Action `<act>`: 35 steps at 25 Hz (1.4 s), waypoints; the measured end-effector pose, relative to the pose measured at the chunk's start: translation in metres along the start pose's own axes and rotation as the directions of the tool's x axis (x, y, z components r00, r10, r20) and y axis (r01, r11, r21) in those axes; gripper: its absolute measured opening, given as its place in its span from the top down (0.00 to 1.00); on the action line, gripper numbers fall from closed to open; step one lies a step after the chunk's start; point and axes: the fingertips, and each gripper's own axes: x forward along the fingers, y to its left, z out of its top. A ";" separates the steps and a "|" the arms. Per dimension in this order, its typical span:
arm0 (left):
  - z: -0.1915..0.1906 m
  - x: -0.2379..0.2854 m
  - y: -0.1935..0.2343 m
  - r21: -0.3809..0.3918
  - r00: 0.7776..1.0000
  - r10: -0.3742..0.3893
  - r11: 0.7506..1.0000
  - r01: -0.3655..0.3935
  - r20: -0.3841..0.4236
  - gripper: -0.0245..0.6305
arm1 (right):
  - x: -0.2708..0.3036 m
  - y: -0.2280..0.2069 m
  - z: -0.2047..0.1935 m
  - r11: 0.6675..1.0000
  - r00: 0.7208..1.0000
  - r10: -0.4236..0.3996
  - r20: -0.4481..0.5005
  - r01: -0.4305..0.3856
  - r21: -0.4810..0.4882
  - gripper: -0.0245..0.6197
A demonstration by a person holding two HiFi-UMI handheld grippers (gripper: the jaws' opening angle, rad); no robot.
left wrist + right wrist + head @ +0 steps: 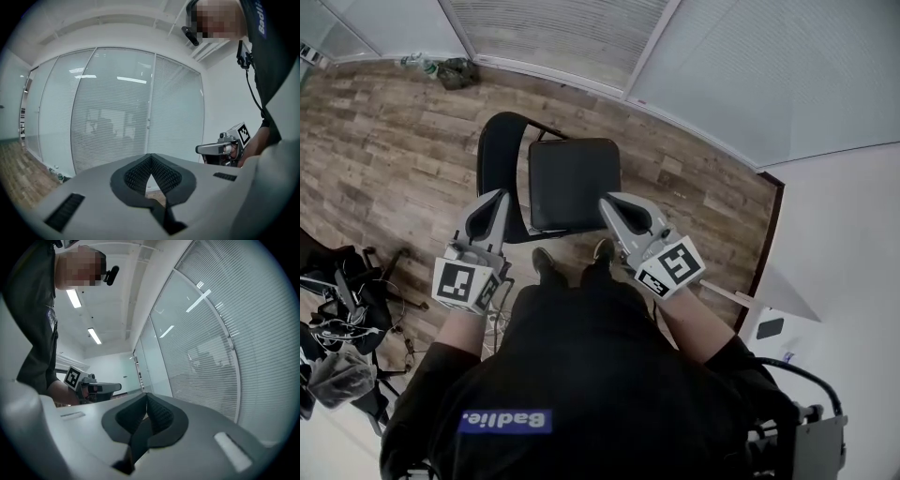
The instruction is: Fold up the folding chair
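Both left gripper (499, 197) and right gripper (611, 202) fingers (136, 174) meet, holding nothing.

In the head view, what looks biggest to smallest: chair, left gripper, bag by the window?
1. Chair
2. Left gripper (nearer the camera, so it looks bigger)
3. Bag (far off)

Seemingly "Badlie." on shirt patch (505, 421)

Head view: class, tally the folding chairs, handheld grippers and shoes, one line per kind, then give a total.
Folding chair: 1
Grippers: 2 (left gripper, right gripper)
Shoes: 2
Total: 5
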 end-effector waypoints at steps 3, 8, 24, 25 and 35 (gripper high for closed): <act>-0.014 0.010 0.004 -0.010 0.999 0.039 0.999 -0.039 -0.028 0.96 | -0.002 -0.019 -0.010 1.000 1.000 0.009 -0.013 -0.009 0.012 0.96; -0.034 0.023 0.011 -0.012 0.994 0.080 0.997 -0.081 -0.068 0.96 | -0.001 -0.044 -0.028 0.999 0.999 0.023 -0.041 -0.021 0.043 0.94; -0.103 0.050 0.072 0.014 0.959 0.195 0.981 -0.196 -0.205 0.95 | 0.020 -0.106 -0.120 0.989 0.988 -0.013 -0.152 0.035 0.144 0.89; -0.106 0.049 0.078 0.016 0.955 0.204 0.979 -0.205 -0.214 0.94 | 0.023 -0.108 -0.125 0.989 0.987 -0.016 -0.161 0.039 0.145 0.89; -0.163 0.038 0.123 0.025 0.903 0.269 0.961 -0.277 -0.336 0.77 | 0.028 -0.135 -0.199 0.976 0.962 -0.071 -0.264 0.122 0.183 0.82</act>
